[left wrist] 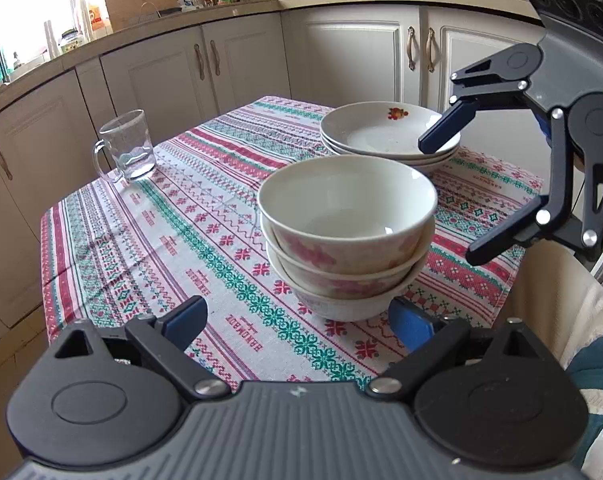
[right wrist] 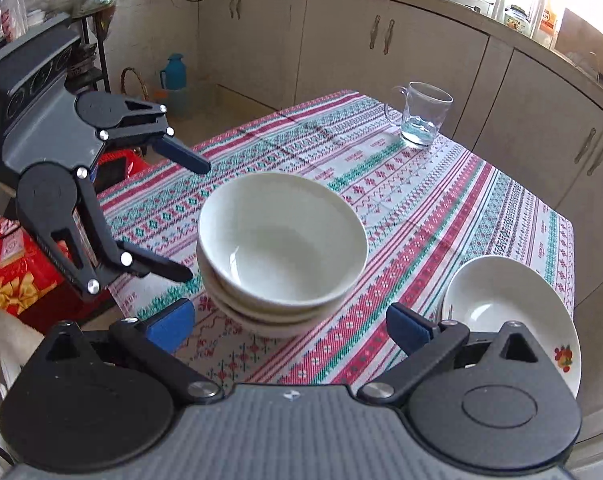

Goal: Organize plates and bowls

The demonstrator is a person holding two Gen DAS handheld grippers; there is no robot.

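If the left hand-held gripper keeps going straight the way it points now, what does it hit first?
Most likely the stack of bowls: it sits dead ahead between the open left hand-held gripper's fingers, close in. Exact gap is unclear.

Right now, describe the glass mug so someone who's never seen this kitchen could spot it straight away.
Find the table under the striped red-and-green tablecloth. The glass mug stands alone near its far corner, apart from the stacked bowls and stacked plates. It is the only clear, handled thing there; the rest is white crockery.
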